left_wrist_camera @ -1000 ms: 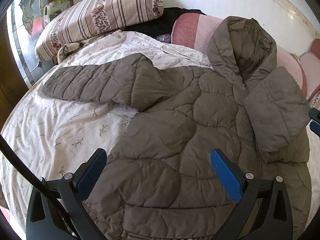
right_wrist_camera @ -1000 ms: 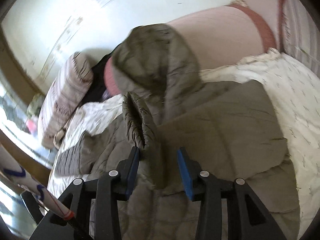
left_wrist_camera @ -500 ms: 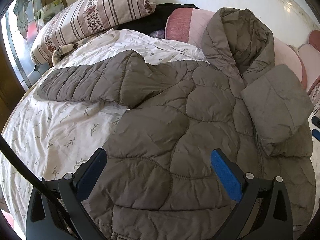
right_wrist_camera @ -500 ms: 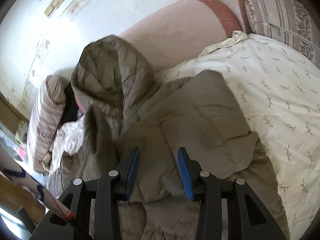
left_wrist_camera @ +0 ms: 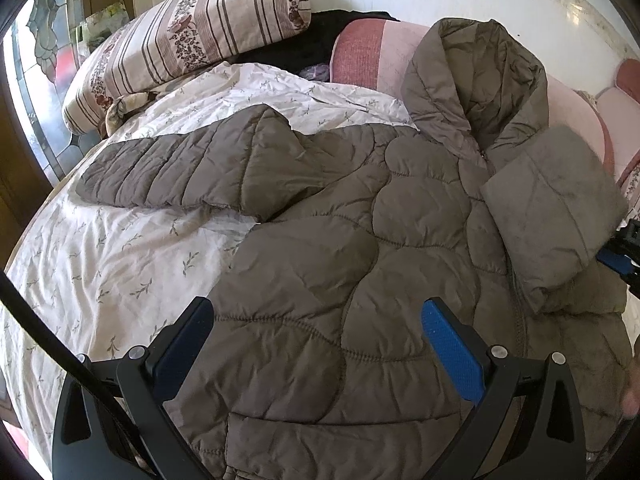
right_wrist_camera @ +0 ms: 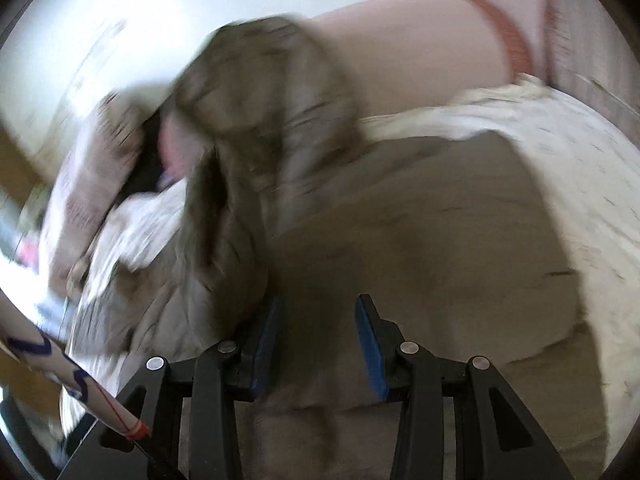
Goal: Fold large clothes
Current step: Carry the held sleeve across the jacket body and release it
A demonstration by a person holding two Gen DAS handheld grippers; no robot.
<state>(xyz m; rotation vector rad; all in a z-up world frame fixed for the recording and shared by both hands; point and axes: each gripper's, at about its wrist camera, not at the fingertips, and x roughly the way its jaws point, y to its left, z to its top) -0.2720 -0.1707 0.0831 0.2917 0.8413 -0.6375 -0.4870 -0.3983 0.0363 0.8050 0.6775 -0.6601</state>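
**Quilted jacket spread on bed, one sleeve folded in**

Bed: white sheet with a small sprig print fills most of the left wrist view. Pink padded headboard along the far side, against a pale wall.

Jacket: large grey-brown quilted coat lying flat on the sheet, front up, zip visible on the right half. Hood rests up against the headboard. One sleeve lies stretched out to the left across the sheet. The other sleeve is folded in over the chest on the right side, lying on top of the body panel.

Striped pillow: far left corner of the bed, with a dark garment just beside it against the headboard.

Left gripper: above the jacket's lower half, jaws spread wide, nothing between the pads.

Right gripper: view heavily motion-blurred. Jaws partly apart, low over the folded sleeve; grey fabric bulges against the left pad. Cannot tell whether cloth is pinched. Its blue tip also shows at the right edge of the left wrist view.
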